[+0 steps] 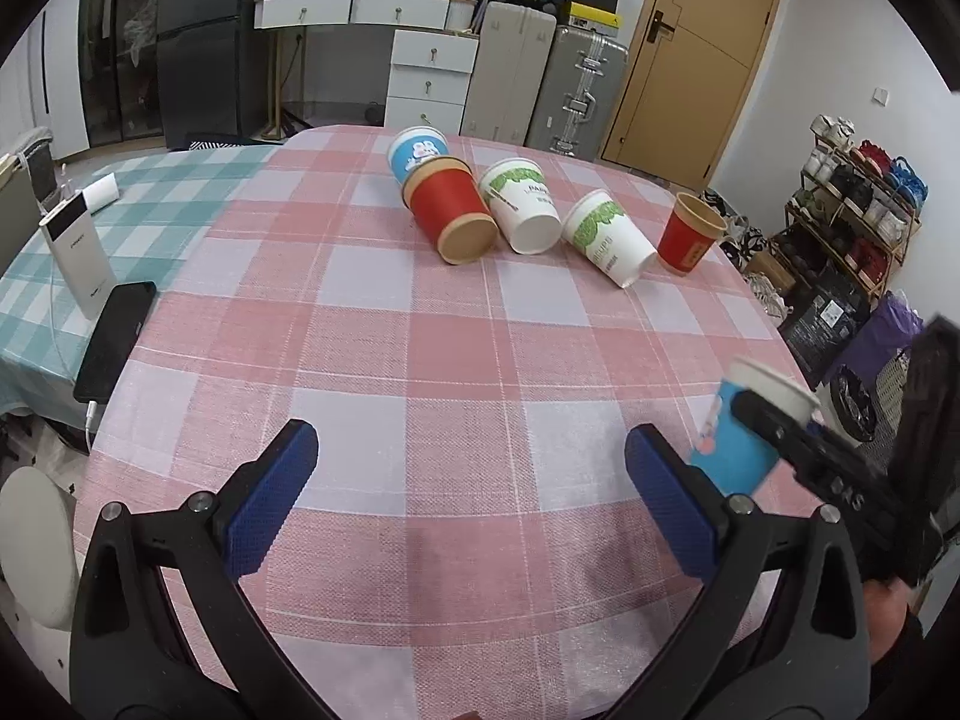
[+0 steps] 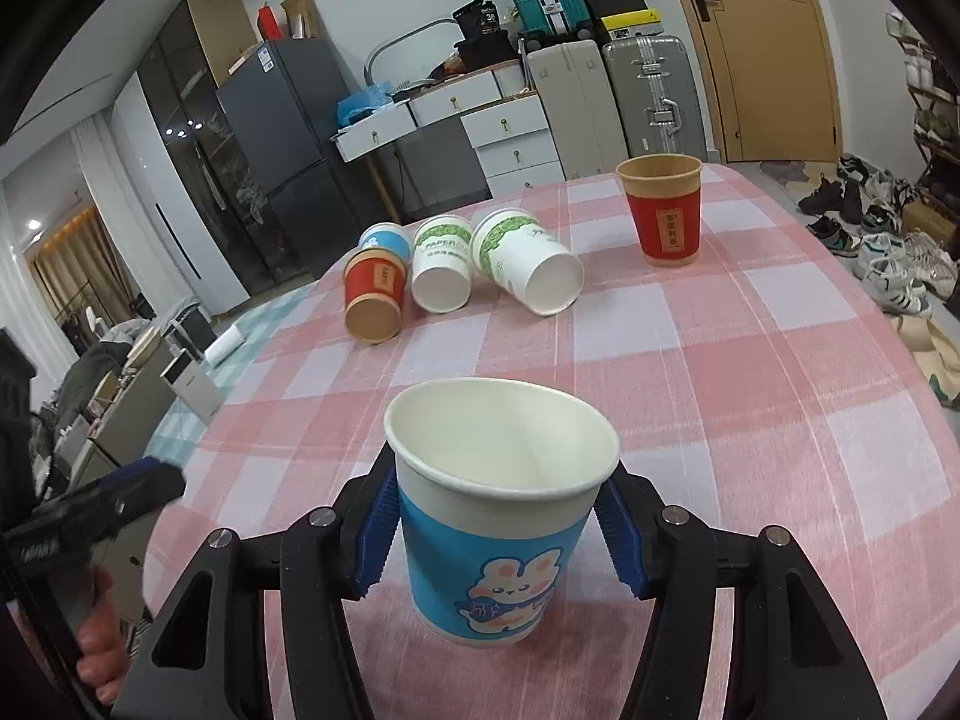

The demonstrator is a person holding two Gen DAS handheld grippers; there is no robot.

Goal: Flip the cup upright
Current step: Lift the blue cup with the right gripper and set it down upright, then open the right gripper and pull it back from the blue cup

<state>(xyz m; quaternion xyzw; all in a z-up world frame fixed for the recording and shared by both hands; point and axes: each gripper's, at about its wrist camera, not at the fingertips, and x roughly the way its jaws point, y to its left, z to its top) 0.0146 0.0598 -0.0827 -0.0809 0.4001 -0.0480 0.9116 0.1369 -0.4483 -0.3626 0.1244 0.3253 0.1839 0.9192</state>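
My right gripper (image 2: 501,531) is shut on a blue paper cup with a rabbit print (image 2: 498,534), held upright with its base at the pink checked tablecloth (image 2: 750,390). The same cup shows at the right in the left wrist view (image 1: 735,450). My left gripper (image 1: 471,498) is open and empty over the near part of the table. Farther back, a red cup (image 1: 456,213), two white-and-green cups (image 1: 522,207) (image 1: 609,237) and another blue cup (image 1: 417,153) lie on their sides. One red cup (image 2: 663,210) stands upright at the far right.
A black phone (image 1: 117,339) and a white power bank (image 1: 75,252) lie on the teal checked cloth at the left. Suitcases (image 1: 540,84), a white drawer unit (image 1: 429,78) and a fridge stand beyond the table. A shoe rack (image 1: 852,204) is at the right.
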